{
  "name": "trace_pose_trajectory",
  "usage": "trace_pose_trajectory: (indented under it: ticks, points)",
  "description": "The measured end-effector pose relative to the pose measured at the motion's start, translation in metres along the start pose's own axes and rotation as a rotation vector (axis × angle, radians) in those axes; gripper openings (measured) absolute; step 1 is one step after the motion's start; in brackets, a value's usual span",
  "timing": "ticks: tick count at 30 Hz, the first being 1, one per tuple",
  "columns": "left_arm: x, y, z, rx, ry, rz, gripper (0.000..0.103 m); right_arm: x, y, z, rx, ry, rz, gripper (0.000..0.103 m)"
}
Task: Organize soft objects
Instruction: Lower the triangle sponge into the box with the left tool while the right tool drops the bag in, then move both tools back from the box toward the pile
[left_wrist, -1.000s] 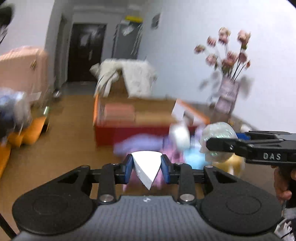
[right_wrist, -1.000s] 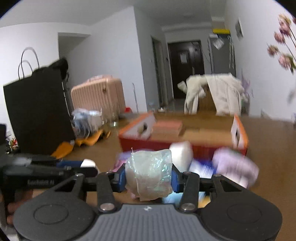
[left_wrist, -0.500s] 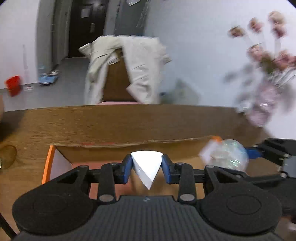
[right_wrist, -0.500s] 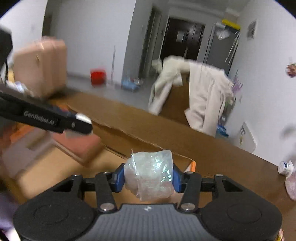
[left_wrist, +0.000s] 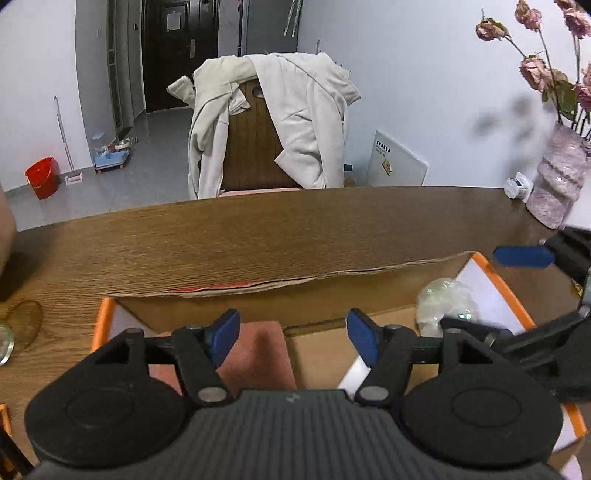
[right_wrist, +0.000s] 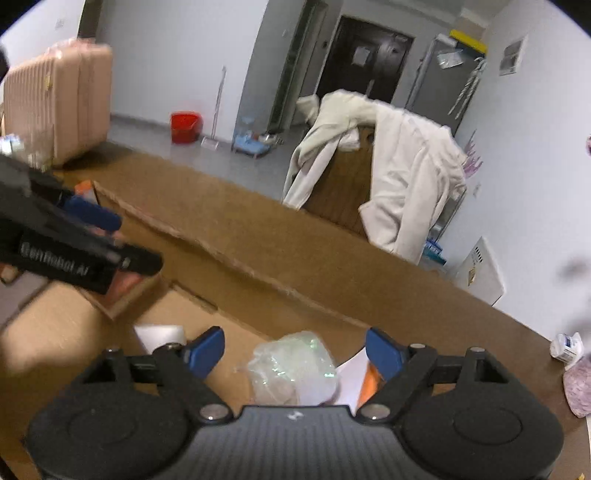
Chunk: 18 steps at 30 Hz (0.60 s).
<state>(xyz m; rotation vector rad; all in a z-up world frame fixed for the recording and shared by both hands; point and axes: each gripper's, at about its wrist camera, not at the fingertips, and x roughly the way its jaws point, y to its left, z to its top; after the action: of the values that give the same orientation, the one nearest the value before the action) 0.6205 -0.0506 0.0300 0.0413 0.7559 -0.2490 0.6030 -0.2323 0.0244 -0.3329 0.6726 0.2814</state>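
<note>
Left claw (left_wrist: 293, 338) hanging over the open box (left_wrist: 495, 284) on the bench (left_wrist: 221, 240), jaws apart, having just been opening, nothing between the blue pads (left_wrist: 223, 334). White wedge (left_wrist: 354, 373) lying loose on the box floor just beneath the right pad, partly hidden behind that finger. Pink block (left_wrist: 258, 354) resting on the box floor under and just beyond the left pad.

Right claw (right_wrist: 295, 352) likewise hanging over the box (right_wrist: 221, 317), jaws spread wide, having just been opening. Clear wrapped bundle (right_wrist: 295, 365) sitting below and between the pads (right_wrist: 208, 349), touching neither, resting against the white inner flap (right_wrist: 351, 384) at the box's right end. Same bundle (left_wrist: 443, 299) showing in the left view, just beyond and right of the left claw, beside the right claw (left_wrist: 491, 291) reaching in from the right edge. White wedge (right_wrist: 160, 334) lying just left of the right claw's left pad. Left claw (right_wrist: 122, 238) crossing the right view to the far left, blurred.

Beyond both claws, past the far bench edge: chair (left_wrist: 255, 147) draped with a pale jacket (left_wrist: 306, 110). Well off to the right of the left claw, pink vase (left_wrist: 557, 184) with dried roses standing on the bench.
</note>
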Motion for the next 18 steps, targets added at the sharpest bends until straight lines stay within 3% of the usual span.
trace_pose_trajectory:
  ticks: [5,11,18]
  points:
    - [-0.064,-0.003,-0.002,0.033,-0.046,0.004,0.073,-0.07,-0.001,0.007,0.023,-0.081,0.02,0.083]
    - [-0.174,-0.007,-0.03,0.061,-0.143,0.006,0.083,-0.185,0.008,-0.004,0.029,-0.181,0.037,0.089]
    - [-0.287,-0.017,-0.128,0.081,-0.309,0.016,0.096,-0.288,0.031,-0.082,0.161,-0.32,0.115,0.093]
